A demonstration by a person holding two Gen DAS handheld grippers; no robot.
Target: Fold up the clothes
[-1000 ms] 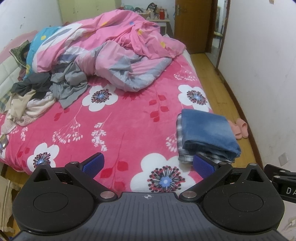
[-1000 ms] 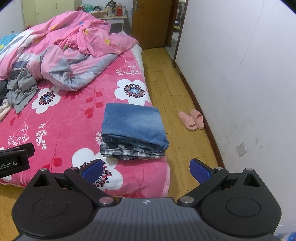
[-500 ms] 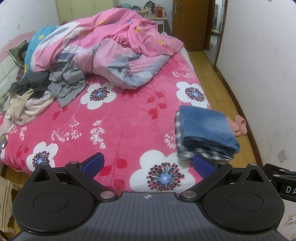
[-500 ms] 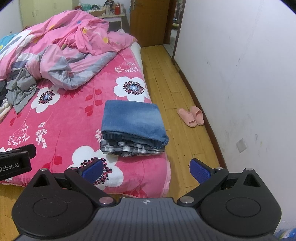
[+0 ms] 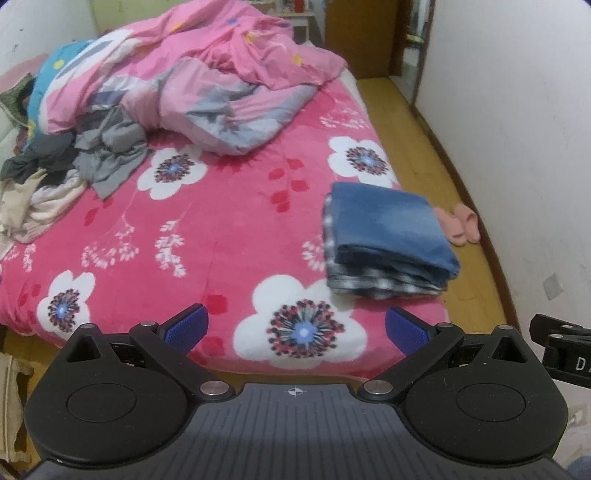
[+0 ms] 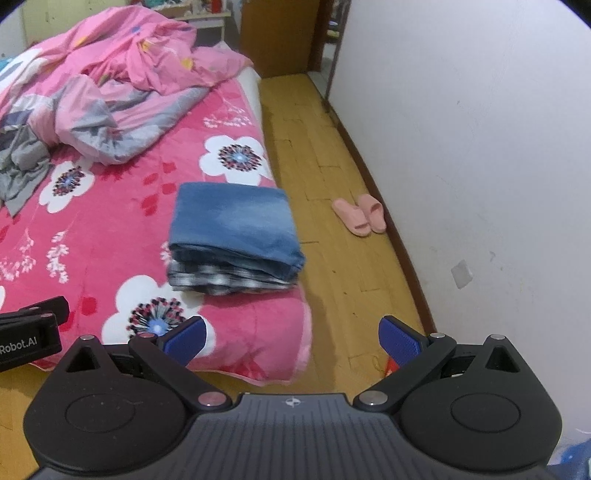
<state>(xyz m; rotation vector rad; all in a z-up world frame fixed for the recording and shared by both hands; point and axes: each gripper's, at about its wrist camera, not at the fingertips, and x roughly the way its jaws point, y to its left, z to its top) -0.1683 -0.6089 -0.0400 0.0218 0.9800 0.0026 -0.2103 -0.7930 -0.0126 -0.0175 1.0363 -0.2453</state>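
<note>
A folded stack, blue denim (image 5: pixel 388 225) (image 6: pixel 236 221) on top of a plaid garment (image 5: pixel 373 282) (image 6: pixel 221 280), lies at the near right corner of the bed. A heap of unfolded clothes, grey (image 5: pixel 110 155) and cream (image 5: pixel 37 199), sits at the bed's left side. My left gripper (image 5: pixel 295 328) hangs open over the bed's near edge, nothing between its blue pads. My right gripper (image 6: pixel 291 336) is open too, off the bed's corner above the floor, well short of the stack.
The pink floral bedspread (image 5: pixel 221 229) covers the bed; a crumpled pink quilt (image 5: pixel 207 85) fills its far half. Wooden floor (image 6: pixel 332 184) runs along the right, with pink slippers (image 6: pixel 360 214) by the white wall (image 6: pixel 480 147). A brown door (image 6: pixel 273 33) stands at the back.
Both grippers have drawn back and away from the bed; the folded stack and bed edge sit farther off in both views. Jaws stay open, nothing grasped.
</note>
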